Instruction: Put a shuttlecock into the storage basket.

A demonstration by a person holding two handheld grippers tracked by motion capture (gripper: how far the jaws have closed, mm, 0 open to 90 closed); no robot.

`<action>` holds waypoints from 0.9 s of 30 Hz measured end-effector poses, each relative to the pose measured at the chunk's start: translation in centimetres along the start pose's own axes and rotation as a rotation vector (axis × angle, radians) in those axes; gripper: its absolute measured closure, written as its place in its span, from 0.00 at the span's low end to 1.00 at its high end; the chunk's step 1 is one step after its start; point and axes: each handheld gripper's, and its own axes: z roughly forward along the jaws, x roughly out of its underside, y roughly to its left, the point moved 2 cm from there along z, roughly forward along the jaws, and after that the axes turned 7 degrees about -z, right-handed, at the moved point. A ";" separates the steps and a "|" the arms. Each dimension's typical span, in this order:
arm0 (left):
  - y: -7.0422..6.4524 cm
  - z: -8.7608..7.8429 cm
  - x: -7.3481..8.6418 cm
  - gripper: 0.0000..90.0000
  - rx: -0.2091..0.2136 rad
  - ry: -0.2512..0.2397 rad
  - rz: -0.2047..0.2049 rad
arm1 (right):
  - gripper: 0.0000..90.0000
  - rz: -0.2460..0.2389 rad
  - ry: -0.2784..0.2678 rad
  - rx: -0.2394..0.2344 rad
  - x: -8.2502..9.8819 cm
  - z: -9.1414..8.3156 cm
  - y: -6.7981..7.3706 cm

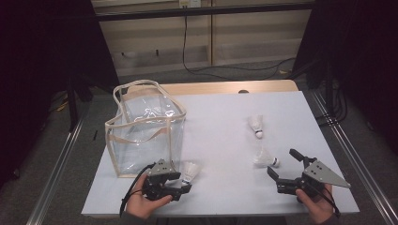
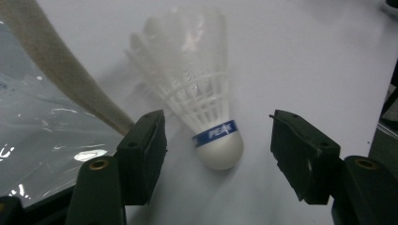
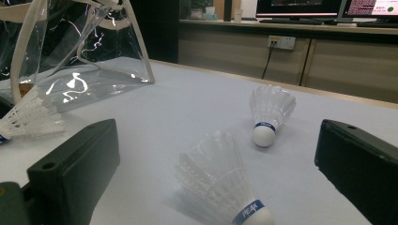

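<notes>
The table (image 1: 225, 112), covered in pale grey-white, is the widest thing here. Its near edge runs just behind both hands, and its right edge lies a little outward of the right gripper (image 1: 284, 165). Between the two grippers the surface is bare. Ahead of them, toward the far wooden edge, there is more free surface, broken only by shuttlecocks.

The clear bag (image 1: 143, 131) with cream trim stands up and left of the left gripper (image 1: 183, 180), its near bottom corner just beside that gripper's body. In the left gripper view its cream strap (image 2: 61, 70) slants down to end just behind the left jaw, so that side is tight, while the other jaw has open table beyond it.

The left gripper lies low near the table's front edge, its jaws parted. They stand either side of a white shuttlecock (image 2: 197, 103) without pressing it. A gap shows on both sides of the cork, wider on the right. The cork points back toward the gripper and the feathers fan away. Its blue band reads "PEAK".

The right gripper is wide open with nothing gripped. A second shuttlecock (image 3: 225, 187) lies just ahead between its jaws, untouched, and its blue band also reads "PEAK". A third shuttlecock (image 3: 270, 112) lies farther ahead, well apart, and its band's writing is too small to read.
</notes>
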 end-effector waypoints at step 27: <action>-0.8 2.0 -1.0 0.64 -0.052 0.078 0.022 | 0.00 0.001 -0.003 -0.003 0.0 -0.1 0.0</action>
